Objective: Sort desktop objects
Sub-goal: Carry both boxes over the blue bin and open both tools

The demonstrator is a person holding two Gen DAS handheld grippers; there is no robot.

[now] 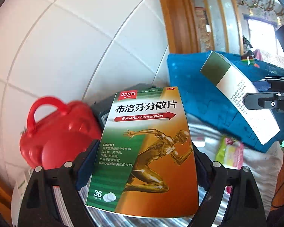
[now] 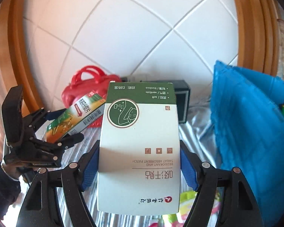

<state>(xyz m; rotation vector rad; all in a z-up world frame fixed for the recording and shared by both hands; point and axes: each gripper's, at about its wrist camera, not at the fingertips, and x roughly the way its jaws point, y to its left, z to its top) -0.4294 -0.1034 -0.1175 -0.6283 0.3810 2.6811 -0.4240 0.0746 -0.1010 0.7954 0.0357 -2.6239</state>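
The left hand-held gripper is clamped on a green and orange tablet box, its blue pads pressing the box's two side edges. The box stands upright between the fingers, lifted above a silvery striped counter. Behind it to the left sits a red plastic case with a carry handle, close to a white tiled wall. A dark box peeks out between the case and the tablet box. To the right stands a blue bag, and in front of it the right hand-held gripper holds a white and green patch box, tilted. A bright yellow and pink packet lies on the counter below the bag.

From the right wrist, the right hand-held gripper grips the white and green patch box by its long sides, print upside down, raised over the counter. At left, the left hand-held gripper pinches the tablet box, held at a slant, apart from the patch box. The red plastic case and the dark box sit against the white tiled wall. The blue bag stands at right.
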